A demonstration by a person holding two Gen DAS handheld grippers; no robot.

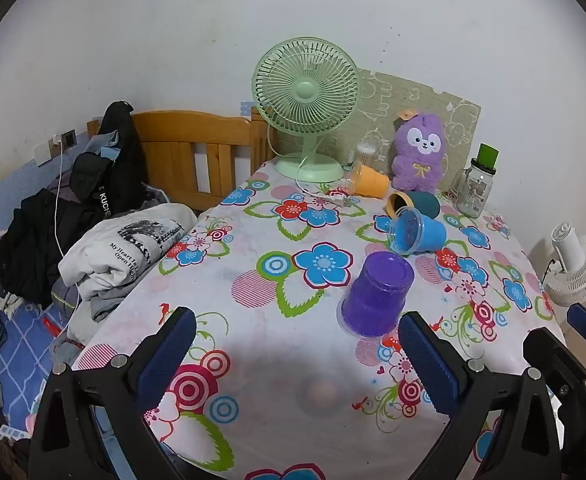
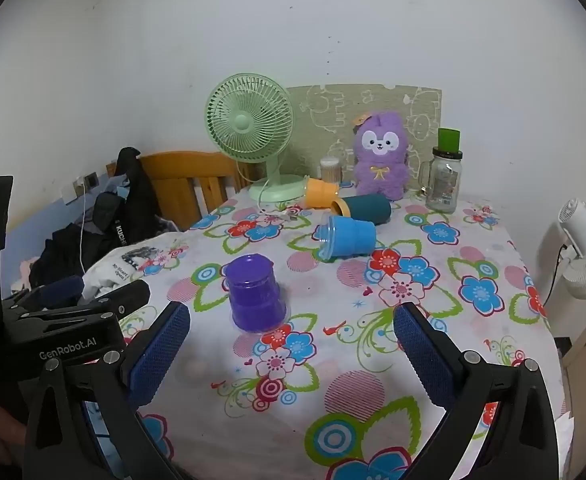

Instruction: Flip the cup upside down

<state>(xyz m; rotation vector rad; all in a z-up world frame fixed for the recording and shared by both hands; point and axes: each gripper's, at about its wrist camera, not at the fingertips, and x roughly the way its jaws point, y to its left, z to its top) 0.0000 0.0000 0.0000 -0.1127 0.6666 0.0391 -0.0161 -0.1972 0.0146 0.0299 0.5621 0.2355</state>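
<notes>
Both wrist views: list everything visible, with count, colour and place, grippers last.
purple cup: 1, purple, upside down on the near part of the table
blue cup: 1, blue, on its side behind the purple cup
orange cup: 1, orange, on its side by the fan base
teal cup: 1, dark teal with orange rim, on its side
desk fan: 1, pale green, back of table
plush toy: 1, purple, against the back panel
glass jar: 1, clear with green top, back right
toothpick holder: 1, clear, beside the plush
tablecloth: 1, floral
white fan: 1, right of table
clothes pile: left, on bed
left gripper: open, empty
right gripper: open, empty
</notes>
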